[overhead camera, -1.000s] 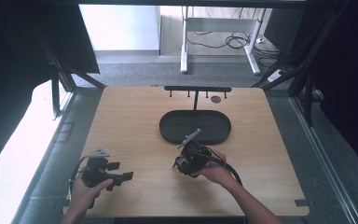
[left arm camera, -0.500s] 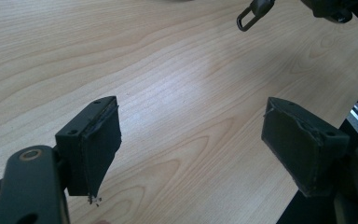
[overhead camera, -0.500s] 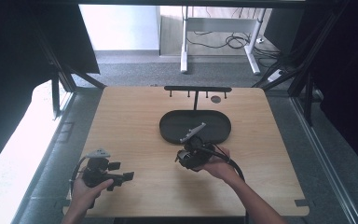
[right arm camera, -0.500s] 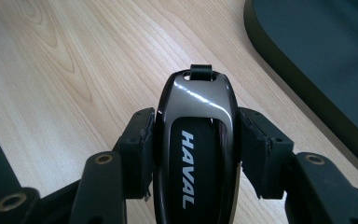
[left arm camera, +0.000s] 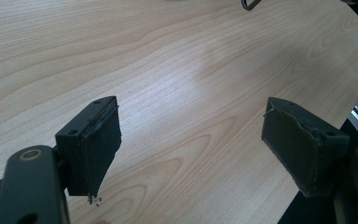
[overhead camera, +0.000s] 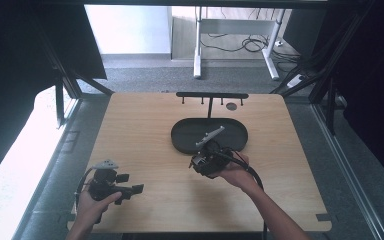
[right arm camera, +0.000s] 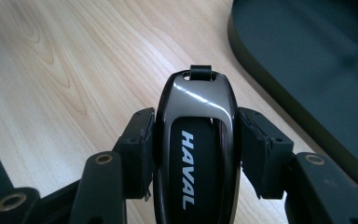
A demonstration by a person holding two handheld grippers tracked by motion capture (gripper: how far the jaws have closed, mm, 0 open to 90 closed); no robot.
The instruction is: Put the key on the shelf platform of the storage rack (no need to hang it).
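The table [overhead camera: 145,130] is pale, smooth wood grain. The key fob [right arm camera: 198,140] looks glossy black plastic. The oval tray [right arm camera: 317,60] is matt dark.

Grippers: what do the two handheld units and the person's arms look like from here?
Both are black. The left gripper carries a grey three-cornered plate on top, as does the right gripper; black cables trail from each. Both have flat rectangular pads, frayed at the edges, on arms with round rivets. The forearms are bare, no sleeves visible.

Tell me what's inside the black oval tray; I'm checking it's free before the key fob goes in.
The tray looks bare where visible, also in the right gripper view. Its near middle is covered by the right tool, which holds the key fob.
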